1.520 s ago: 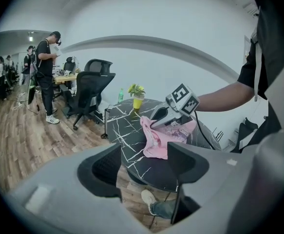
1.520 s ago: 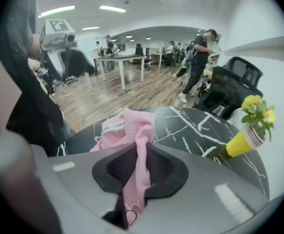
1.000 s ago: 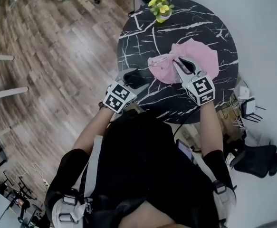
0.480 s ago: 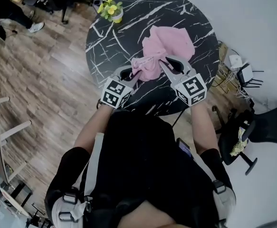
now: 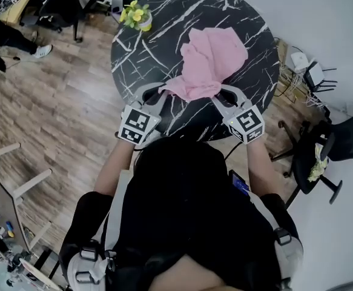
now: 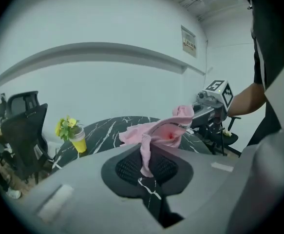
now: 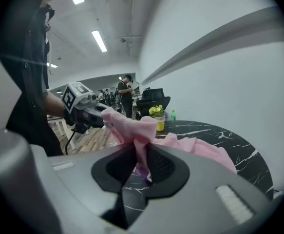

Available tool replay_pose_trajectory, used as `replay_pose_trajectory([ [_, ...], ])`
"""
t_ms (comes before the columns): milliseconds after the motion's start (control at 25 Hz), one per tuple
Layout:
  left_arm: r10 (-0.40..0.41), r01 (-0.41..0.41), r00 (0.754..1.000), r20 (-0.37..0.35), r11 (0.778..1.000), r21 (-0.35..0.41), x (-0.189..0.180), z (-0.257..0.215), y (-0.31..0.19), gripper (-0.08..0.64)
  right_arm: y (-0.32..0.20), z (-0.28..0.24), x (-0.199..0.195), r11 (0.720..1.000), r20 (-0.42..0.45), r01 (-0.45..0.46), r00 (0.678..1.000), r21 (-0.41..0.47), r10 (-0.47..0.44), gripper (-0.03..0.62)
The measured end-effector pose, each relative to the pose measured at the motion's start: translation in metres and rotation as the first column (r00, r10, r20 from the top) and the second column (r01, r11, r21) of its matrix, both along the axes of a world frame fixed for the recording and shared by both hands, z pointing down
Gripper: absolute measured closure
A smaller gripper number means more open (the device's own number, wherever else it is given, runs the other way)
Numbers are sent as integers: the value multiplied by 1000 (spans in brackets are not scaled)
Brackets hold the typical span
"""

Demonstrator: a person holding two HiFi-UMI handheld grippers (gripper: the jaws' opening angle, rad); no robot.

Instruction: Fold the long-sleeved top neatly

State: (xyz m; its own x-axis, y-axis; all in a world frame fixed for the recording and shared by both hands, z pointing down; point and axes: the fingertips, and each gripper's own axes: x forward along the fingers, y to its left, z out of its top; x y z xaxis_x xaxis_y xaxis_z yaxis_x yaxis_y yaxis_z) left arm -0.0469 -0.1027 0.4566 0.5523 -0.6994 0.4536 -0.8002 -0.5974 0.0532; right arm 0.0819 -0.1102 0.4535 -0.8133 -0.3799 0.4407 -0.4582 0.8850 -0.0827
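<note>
Left gripper (image 5: 162,93) jaws have just closed on a fold of the pink long-sleeved top (image 5: 209,59); right gripper (image 5: 223,94) is pinched tight on another. Suggest pulling the two pinch points apart evenly to spread it before folding. The top is a crumpled heap toward the black marble table's (image 5: 158,35) near edge.

Person seen from above: black short-sleeved top (image 5: 182,211), crossed by pale grey harness straps (image 5: 118,206) with dark buckles (image 5: 280,239) low at both shoulders. Left gripper (image 5: 163,93) and right gripper (image 5: 221,93): light grey moulded shells, each bearing a white cube (image 5: 134,125) printed with black square markers. The inner pads (image 6: 128,168) are black and finely meshed.
</note>
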Motion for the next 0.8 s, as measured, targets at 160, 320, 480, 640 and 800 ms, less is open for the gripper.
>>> replay_pose_trajectory([
  [160, 29, -30, 999, 19, 998, 60, -28, -22, 9, 535, 28, 3, -23, 1000, -39, 14, 999, 6, -13, 522],
  [320, 54, -55, 998, 23, 996, 76, -55, -32, 14, 534, 45, 8, -45, 998, -135, 52, 990, 24, -48, 482],
  [480, 66, -66, 998, -5, 996, 52, -71, -34, 21, 535, 53, 14, -47, 996, -245, 60, 969, 67, -42, 476],
  [640, 89, -88, 996, -27, 996, 33, -76, -35, 26, 535, 53, 10, -48, 980, -339, 76, 941, 183, -9, 460],
  [800, 100, -100, 995, -8, 994, 35, -80, -35, 25, 535, 54, 18, -50, 947, -480, 174, 877, 272, -23, 437],
])
